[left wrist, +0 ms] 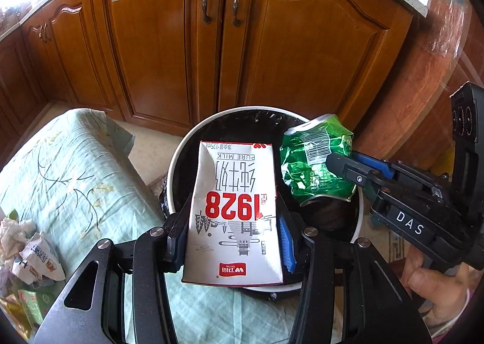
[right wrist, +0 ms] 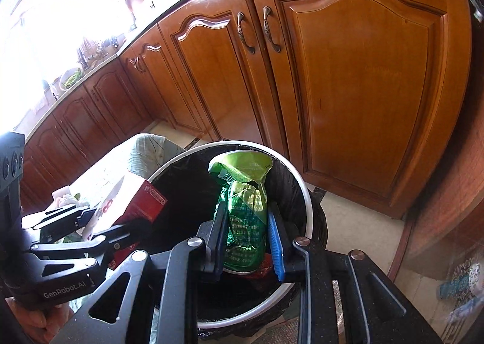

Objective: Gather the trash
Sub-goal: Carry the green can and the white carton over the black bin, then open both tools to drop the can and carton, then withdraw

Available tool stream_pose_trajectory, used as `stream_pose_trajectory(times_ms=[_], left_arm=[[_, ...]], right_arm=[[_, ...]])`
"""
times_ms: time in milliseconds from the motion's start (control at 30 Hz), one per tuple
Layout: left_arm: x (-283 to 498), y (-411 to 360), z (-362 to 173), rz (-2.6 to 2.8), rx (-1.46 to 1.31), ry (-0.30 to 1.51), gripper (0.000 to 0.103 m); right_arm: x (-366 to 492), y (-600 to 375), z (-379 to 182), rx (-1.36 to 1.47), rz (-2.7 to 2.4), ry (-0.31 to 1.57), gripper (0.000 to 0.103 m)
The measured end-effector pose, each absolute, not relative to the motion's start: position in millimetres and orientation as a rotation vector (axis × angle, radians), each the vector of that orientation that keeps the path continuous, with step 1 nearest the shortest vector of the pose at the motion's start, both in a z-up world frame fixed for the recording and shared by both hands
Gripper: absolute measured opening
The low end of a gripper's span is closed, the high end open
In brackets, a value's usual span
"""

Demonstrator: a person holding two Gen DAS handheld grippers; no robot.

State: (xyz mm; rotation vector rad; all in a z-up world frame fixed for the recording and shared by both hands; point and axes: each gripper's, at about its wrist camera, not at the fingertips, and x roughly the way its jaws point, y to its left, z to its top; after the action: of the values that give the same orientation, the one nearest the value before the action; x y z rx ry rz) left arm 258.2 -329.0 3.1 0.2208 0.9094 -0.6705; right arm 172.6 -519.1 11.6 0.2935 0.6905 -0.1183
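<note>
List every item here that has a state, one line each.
Milk carton: flattened, gripped by left gripper, over the bin.
Green can: crushed, gripped by right gripper, over the bin.
Trash bin: open, black liner.
Cabinet doors: shut.

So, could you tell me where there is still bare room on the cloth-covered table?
The green cloth is bare across its middle and far end, toward the cabinets. Its near left corner is crowded with crumpled wrappers. The bin opening is taken up by the milk carton and crushed can.
</note>
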Motion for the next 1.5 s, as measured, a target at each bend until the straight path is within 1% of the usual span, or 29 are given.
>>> stream_pose_trajectory(times_ms=[100,167,200,233,300,367,400,433,467,567,767,1100,1500], left_arm=[[260.0,-330.6,0.5,-0.667,0.219,0.925,0.048],[259.3,-326.5,1.2,-0.668,0.202,0.921,0.055],[258.2,-323.8,1.9,-0.668,0.194,0.915,0.057],[256.4,-320.5,2.9,-0.665,0.187,0.909,0.059],[251.9,-312.1,5.0,-0.659,0.169,0.899,0.059],[246.6,-300.0,7.5,-0.656,0.143,0.889,0.061],[242.5,-292.9,8.4,-0.652,0.129,0.881,0.062],[238.4,-284.7,9.0,-0.642,0.115,0.873,0.065],[234.2,-275.7,9.2,-0.629,0.1,0.863,0.068],[220.1,-247.2,7.1,-0.577,0.062,0.832,0.075],[197.2,-186.8,5.3,-0.492,-0.024,0.819,0.075],[173.7,-94.4,-1.0,-0.354,-0.156,0.809,0.075],[160.2,-5.4,-3.9,-0.213,-0.274,0.78,0.075]], right_arm=[[169.3,-523.9,11.8,0.326,-0.118,0.679,0.029],[164.8,-525.4,13.3,0.346,-0.12,0.666,0.033],[162.5,-525.7,13.7,0.354,-0.119,0.659,0.034],[159.1,-525.1,14.5,0.364,-0.117,0.651,0.037],[152.2,-522.6,16.3,0.377,-0.107,0.63,0.045],[144.0,-517.2,17.9,0.391,-0.092,0.601,0.061],[139.3,-513.0,18.3,0.396,-0.082,0.583,0.067],[136.1,-509.3,18.6,0.401,-0.074,0.568,0.076],[131.5,-503.7,18.3,0.406,-0.065,0.552,0.082],[122.9,-488.5,16.1,0.423,-0.036,0.532,0.088],[115.9,-449.4,8.4,0.443,0.035,0.543,0.092],[120.1,-376.5,-5.7,0.416,0.153,0.62,0.092],[125.1,-298.3,-12.3,0.349,0.27,0.686,0.092]])
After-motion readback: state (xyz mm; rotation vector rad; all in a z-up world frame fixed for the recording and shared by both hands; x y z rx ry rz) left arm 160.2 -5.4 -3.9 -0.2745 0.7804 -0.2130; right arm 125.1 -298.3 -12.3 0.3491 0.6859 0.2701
